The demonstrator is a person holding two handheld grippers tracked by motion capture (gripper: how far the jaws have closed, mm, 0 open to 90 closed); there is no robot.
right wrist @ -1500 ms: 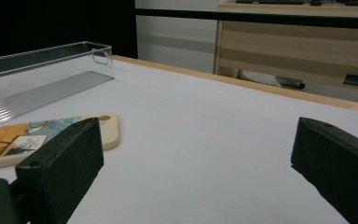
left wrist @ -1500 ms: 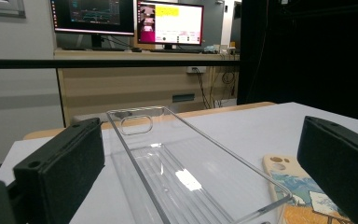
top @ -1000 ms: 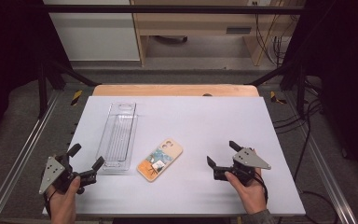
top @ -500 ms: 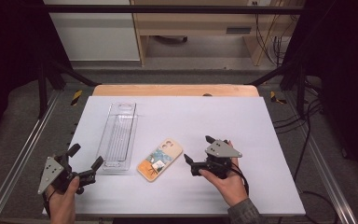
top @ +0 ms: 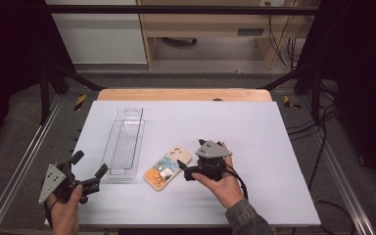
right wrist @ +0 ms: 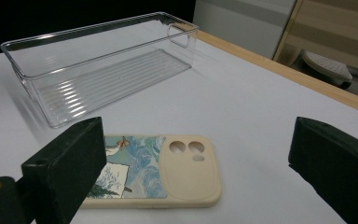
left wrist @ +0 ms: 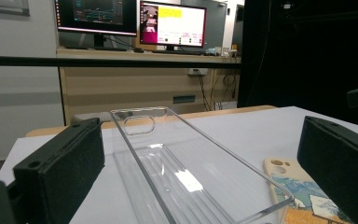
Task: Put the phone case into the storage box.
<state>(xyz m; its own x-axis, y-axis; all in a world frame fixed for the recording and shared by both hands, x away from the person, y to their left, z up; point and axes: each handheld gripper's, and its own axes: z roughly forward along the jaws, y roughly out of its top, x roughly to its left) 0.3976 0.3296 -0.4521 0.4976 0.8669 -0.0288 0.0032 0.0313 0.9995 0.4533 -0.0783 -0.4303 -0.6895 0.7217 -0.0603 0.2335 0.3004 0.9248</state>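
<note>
White table [top: 274,137] beneath us, our right gripper [top: 192,164] low, jaws wide and empty, phone case [top: 168,167] just ahead between them, its near end hidden behind one jaw, left gripper [top: 89,171] spread, empty, facing clear tray [top: 126,142].

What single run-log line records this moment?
right claw: open, at cream rectangular painted phone case | left claw: open, beside clear plastic oblong tray | case: flat on white table

In the left gripper view, the phone case [left wrist: 303,196] runs off the lower right, partly behind a jaw. In the right gripper view, its [right wrist: 168,172] lower-left end sits behind a jaw. The monitors' [left wrist: 172,23] text, upper frame, is unreadable.
</note>
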